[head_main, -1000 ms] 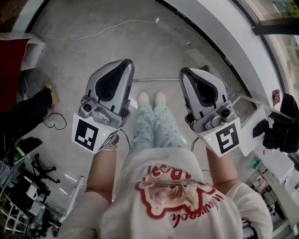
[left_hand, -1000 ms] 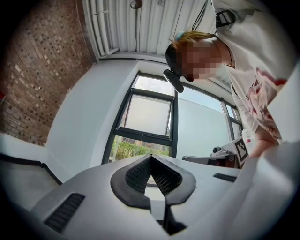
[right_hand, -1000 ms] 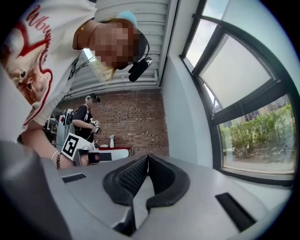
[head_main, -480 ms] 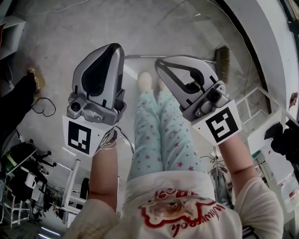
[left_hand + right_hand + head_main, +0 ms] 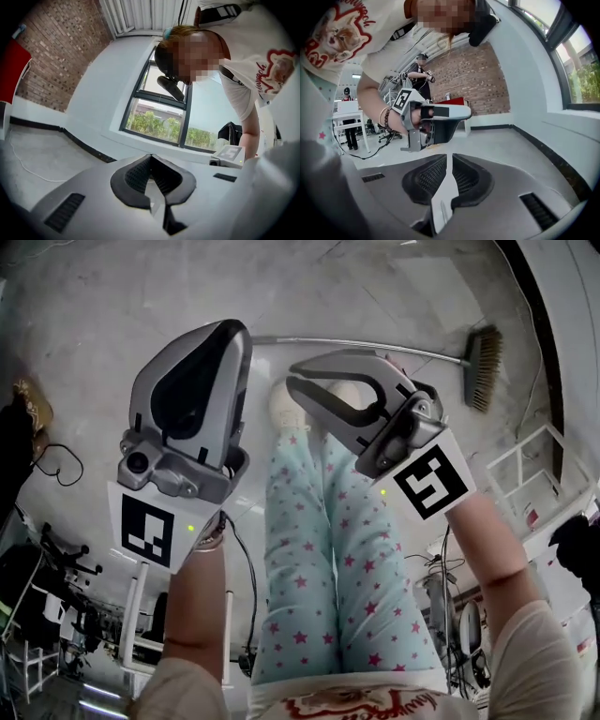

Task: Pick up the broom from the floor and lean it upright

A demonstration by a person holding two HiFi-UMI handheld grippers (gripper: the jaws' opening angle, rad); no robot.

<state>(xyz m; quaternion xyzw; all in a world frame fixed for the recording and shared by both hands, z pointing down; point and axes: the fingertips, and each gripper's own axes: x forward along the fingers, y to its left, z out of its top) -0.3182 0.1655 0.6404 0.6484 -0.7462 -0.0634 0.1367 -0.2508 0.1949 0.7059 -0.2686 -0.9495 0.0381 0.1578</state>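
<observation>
The broom lies flat on the grey floor; its long metal handle (image 5: 375, 346) runs left to right beyond the person's feet, with the bristle head (image 5: 484, 367) at the far right. My left gripper (image 5: 232, 330) (image 5: 149, 158) is shut and empty, its tip just short of the handle's left end in the head view. My right gripper (image 5: 294, 382) (image 5: 450, 157) is also shut and empty, turned to point leftward, below the handle's middle. Neither touches the broom. The gripper views show no broom.
The person's legs (image 5: 319, 549) and feet stand between the grippers. A white rack (image 5: 525, 479) is at the right, a black cable (image 5: 58, 465) and chairs at the left. The curved wall with windows (image 5: 161, 119) lies ahead. People stand by a desk (image 5: 347, 117) behind.
Both grippers have sunk toward the floor as the person bent down. The right one has turned to point left. The broom has come fully into the head view.
</observation>
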